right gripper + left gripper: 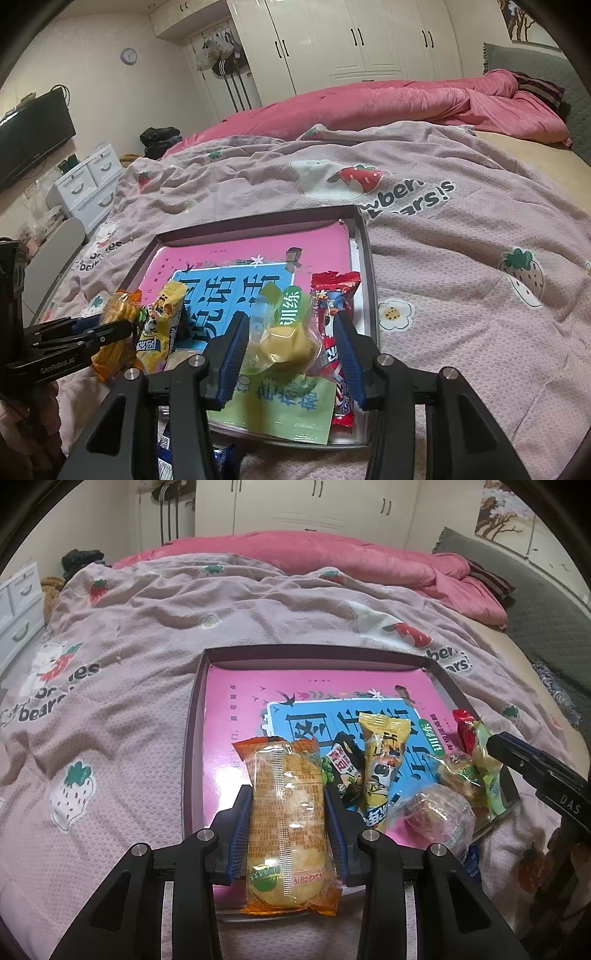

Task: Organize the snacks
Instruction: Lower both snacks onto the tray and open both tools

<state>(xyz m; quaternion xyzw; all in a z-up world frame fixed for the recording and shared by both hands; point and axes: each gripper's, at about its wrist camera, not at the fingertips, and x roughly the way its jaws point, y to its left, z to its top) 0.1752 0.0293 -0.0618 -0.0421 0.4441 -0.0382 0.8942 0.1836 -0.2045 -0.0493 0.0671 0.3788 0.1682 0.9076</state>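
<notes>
Snacks [380, 771] crowding tray's [192, 738] near edge.

The bedspread [147, 627] carries printed lettering: "bears" beside a bear-and-strawberry motif at its left in the left wrist view, and "ars!s" under partly hidden letters "wber" near the tray's far corner in the right wrist view. The right gripper [491, 744] body is marked "DAS". The left gripper [127, 328] body is marked "CenRobot.AI". The pink book cover [236, 716] in the tray bears large Chinese characters on a blue panel and a green oval label reading "训练". Snack wrapper print is too small to read
</notes>
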